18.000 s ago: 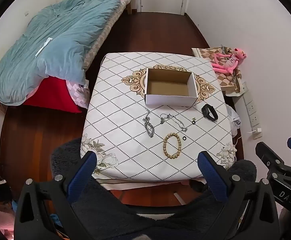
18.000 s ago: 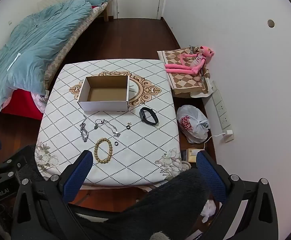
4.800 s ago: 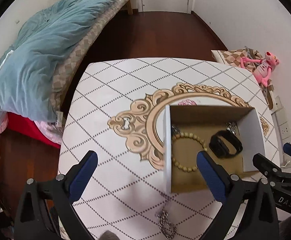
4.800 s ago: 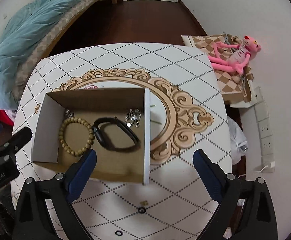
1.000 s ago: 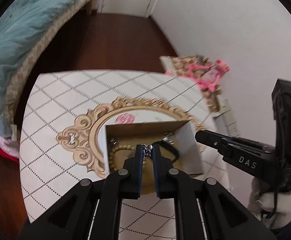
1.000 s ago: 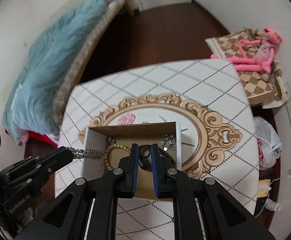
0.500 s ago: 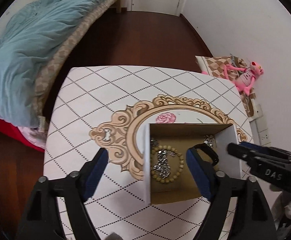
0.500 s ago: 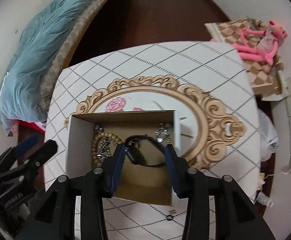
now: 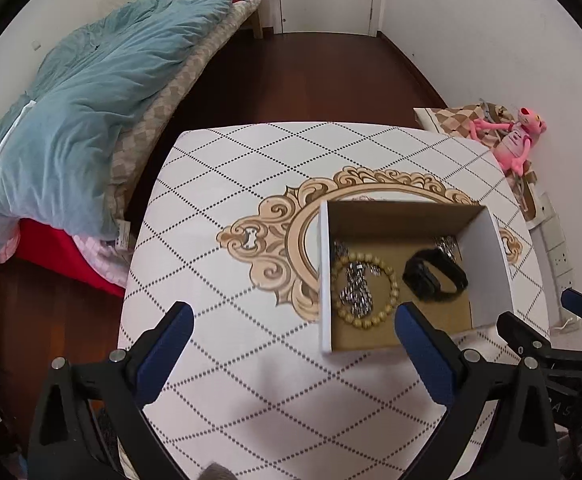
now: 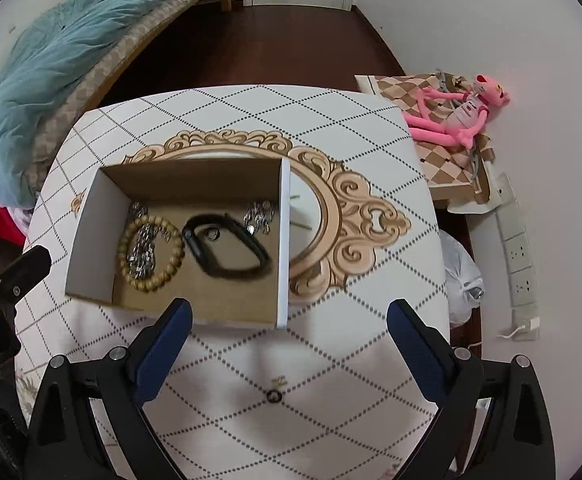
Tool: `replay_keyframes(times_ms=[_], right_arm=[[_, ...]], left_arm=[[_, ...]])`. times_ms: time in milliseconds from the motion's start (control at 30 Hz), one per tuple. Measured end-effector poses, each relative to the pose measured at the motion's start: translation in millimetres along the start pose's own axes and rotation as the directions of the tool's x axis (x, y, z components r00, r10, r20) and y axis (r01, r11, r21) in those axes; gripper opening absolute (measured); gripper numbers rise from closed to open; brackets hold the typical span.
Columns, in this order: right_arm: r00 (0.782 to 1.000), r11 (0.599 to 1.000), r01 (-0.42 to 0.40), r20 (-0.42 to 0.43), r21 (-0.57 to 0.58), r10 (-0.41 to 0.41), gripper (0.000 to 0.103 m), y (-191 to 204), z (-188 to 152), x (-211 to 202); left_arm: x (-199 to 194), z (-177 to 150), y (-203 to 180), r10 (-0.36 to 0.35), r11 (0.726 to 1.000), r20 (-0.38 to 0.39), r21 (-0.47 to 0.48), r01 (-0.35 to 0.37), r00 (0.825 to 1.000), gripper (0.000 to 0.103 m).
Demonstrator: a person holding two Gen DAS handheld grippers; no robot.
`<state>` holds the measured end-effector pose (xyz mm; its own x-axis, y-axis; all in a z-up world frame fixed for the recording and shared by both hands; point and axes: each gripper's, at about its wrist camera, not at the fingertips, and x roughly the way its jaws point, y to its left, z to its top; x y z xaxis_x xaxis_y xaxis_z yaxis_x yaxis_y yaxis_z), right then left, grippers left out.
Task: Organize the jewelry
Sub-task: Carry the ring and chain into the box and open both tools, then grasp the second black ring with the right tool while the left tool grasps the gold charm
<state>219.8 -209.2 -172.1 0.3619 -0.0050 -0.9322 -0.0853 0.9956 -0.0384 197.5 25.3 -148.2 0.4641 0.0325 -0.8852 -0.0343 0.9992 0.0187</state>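
Note:
A white-sided cardboard box (image 9: 495,248) (image 10: 91,232) sits on the patterned tablecloth. Inside it lie a wooden bead bracelet (image 9: 361,257) (image 10: 129,236) with a silver chain (image 9: 355,292) (image 10: 143,254) across it. Beside them are a black band (image 9: 435,276) (image 10: 227,268) with a small ring (image 10: 212,233) in its loop, and a silver piece (image 10: 259,216) in the far corner. My left gripper (image 9: 291,312) hangs over the box's near left corner, jaws opening, holding nothing. My right gripper (image 10: 289,308) hovers by the near right corner, jaws opening and empty. A small dark ring (image 10: 273,396) and a gold stud (image 10: 279,380) lie on the cloth below it.
A bed with a teal duvet (image 9: 71,120) stands left of the table. On the floor at the right are a pink plush toy (image 10: 455,116) on a checked cushion, a plastic bag (image 10: 463,280) and a power strip (image 10: 519,256). Dark wooden floor lies beyond.
Both grippers were shut, the left on the silver chain, the right on the small ring. Both have opened wide and drawn back; chain and ring now lie in the box.

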Motion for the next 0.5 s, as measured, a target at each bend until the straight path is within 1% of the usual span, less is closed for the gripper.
replay_keyframes(times_ms=[133, 233, 500], right_arm=[[0.999, 1.000, -0.001, 0.034, 0.007, 0.000, 0.099, 2.9, -13.1, -18.8], [0.998, 1.000, -0.008, 0.061, 0.008, 0.008, 0.099, 3.9, -21.0, -36.9], [0.986, 1.000, -0.020, 0.167, 0.021, 0.016, 0.099, 5.1, -44.3, -98.5]], left_arm=[[-18.4, -10.4, -0.4, 0.000, 1.000, 0.025, 0.002, 0.000, 1.000, 0.103], [-38.1, -17.6, -0.9, -0.005, 1.000, 0.058, 0.007, 0.005, 0.998, 0.103], [-96.5, -33.2, 0.3, 0.006, 1.000, 0.163, 0.013, -0.008, 0.987, 0.103]])
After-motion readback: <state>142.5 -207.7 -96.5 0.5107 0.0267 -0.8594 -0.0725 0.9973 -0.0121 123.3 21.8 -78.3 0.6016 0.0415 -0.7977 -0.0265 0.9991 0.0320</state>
